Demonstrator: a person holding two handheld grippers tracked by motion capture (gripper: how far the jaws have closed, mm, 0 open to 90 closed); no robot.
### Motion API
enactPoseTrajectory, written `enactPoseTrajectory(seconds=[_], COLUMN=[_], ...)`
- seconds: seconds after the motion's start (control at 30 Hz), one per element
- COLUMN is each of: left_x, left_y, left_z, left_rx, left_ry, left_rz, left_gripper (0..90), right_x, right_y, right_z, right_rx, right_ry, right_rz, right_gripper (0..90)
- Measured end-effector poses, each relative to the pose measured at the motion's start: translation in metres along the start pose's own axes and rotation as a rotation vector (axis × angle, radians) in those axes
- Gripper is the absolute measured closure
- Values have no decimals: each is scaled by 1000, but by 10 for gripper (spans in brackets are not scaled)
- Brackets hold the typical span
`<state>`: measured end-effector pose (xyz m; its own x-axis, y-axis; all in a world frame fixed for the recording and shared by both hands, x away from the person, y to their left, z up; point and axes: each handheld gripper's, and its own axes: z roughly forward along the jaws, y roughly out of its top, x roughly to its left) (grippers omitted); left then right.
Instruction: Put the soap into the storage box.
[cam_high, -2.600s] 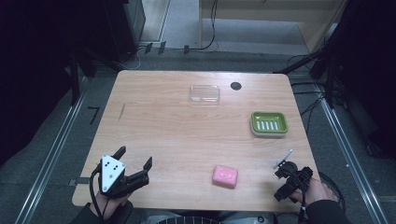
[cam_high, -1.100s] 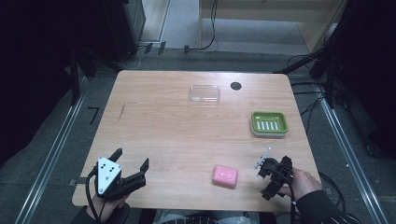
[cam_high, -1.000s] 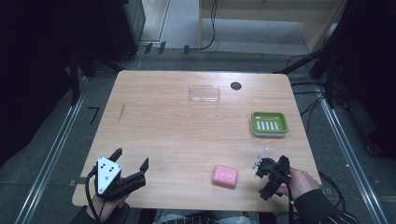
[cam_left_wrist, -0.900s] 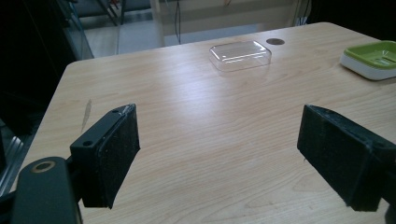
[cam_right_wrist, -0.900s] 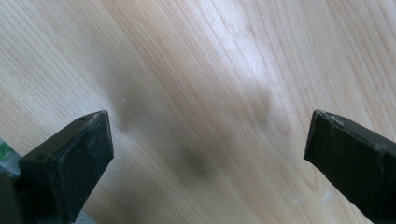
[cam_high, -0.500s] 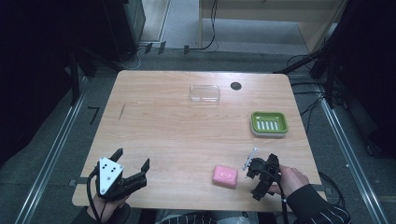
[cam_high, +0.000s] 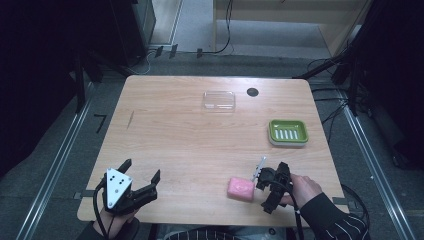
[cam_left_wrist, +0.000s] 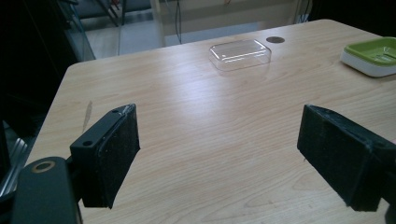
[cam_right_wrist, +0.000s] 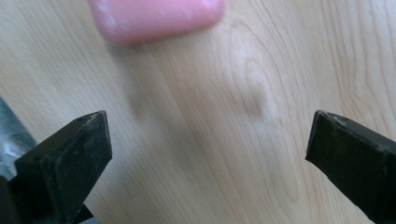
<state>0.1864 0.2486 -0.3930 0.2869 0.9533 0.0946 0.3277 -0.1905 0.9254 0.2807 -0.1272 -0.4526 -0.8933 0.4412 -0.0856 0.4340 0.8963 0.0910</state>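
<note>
A pink soap bar lies flat near the table's front edge, right of centre; it appears blurred as the pink bar ahead of the right jaws. My right gripper hovers just right of it, open, jaws wide with bare wood between them, and likewise my right gripper. A green soap dish sits at the right side and shows as the green dish. A clear plastic lid rests at the back middle, the clear lid. My left gripper stands open at the front left, holding nothing; also my left gripper.
A round black grommet sits in the tabletop beside the lid. Metal rails run along the floor on both sides of the table. Cables trail across the floor at the back and right.
My right gripper has travelled left along the front edge, from the table's right corner to just beside the pink soap. The left gripper has stayed put.
</note>
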Motion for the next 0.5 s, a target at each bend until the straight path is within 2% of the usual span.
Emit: enactPoseTrajectory(seconds=[0.2,0.37,0.5], left_x=[0,1,1], left_y=[0,0,-1], left_z=[0,0,0], left_rx=[-4,-1,0], left_ry=[-2,-1,-2], left_rz=[3,-4,-2], left_gripper=[134,134,134], right_x=[4,5,6], right_y=[10,19,28], right_z=[-1,0,1], right_rx=[-4,4,15], right_ry=[13,45,48], right_rz=[-21,-46,-45], right_gripper=[0,0,0])
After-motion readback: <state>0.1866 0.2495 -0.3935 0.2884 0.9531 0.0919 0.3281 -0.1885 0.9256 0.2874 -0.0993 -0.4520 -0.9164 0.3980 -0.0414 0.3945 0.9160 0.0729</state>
